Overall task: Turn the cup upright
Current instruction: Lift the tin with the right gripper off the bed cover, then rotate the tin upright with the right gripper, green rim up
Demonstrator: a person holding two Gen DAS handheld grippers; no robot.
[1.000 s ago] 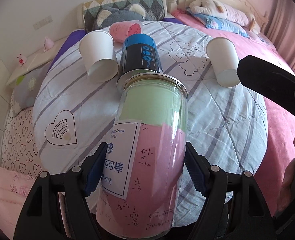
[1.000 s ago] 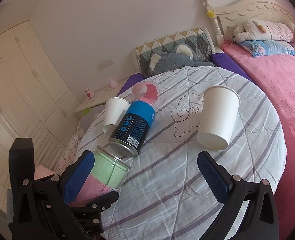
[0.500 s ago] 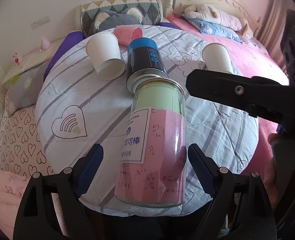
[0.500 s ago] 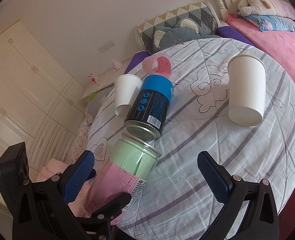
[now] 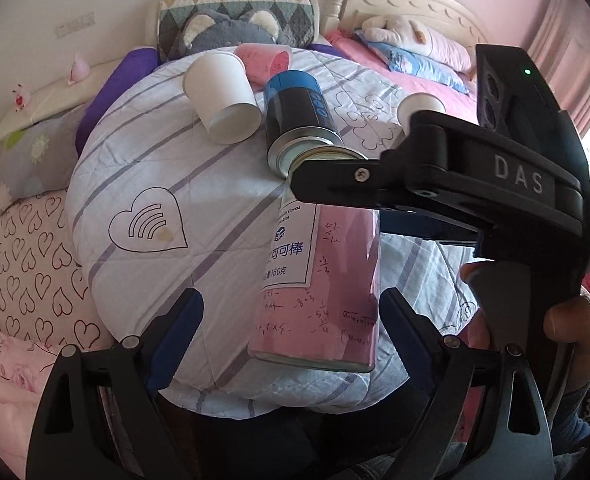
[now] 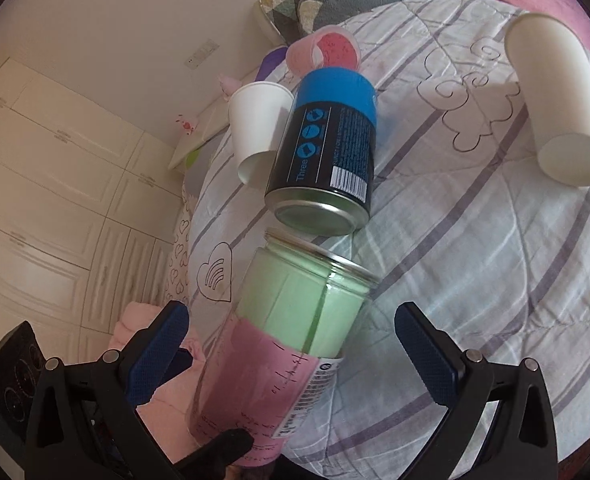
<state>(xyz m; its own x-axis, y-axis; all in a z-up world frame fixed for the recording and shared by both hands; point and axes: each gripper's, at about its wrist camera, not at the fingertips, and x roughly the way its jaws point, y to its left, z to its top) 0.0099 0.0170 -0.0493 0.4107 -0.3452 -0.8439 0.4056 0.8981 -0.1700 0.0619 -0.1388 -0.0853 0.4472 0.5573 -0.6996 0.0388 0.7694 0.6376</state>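
Left gripper [image 5: 291, 340] – its two blue-padded fingers are spread wide, one on each side of the base of the clear jar [image 5: 319, 276], with a visible gap on both sides. Right gripper [image 6: 291, 354] – likewise spread wide, straddling the middle of the jar from above without contact; in the left wrist view its black body crosses over the mouth end of the jar.

The jar is the reference item. It lies on its side at the near edge of the round worktop [image 5: 135, 168], which is covered with a striped quilted cloth. Its base points toward the grippers and slightly overhangs the edge. Pink paper lines the base half, green paper lines the mouth half [image 6: 307, 304], and a white label faces up.

Directly beyond the mouth of the jar lies a black can [image 6: 327, 148] with a blue cap, also on its side, its metal bottom next to the jar rim; contact cannot be confirmed.

Left of the can and beyond the jar lies a white paper cup [image 6: 255, 116] on its side, open end toward the jar. Beyond the can lies a small pink cup [image 6: 327, 50], also tipped over.

Far right of the jar lies a second white paper cup [image 6: 559, 100] on its side, well apart from the other items.

Beyond the worktop: a grey plush cushion [image 5: 231, 32] and a bed [image 5: 415, 64] with pink bedding.
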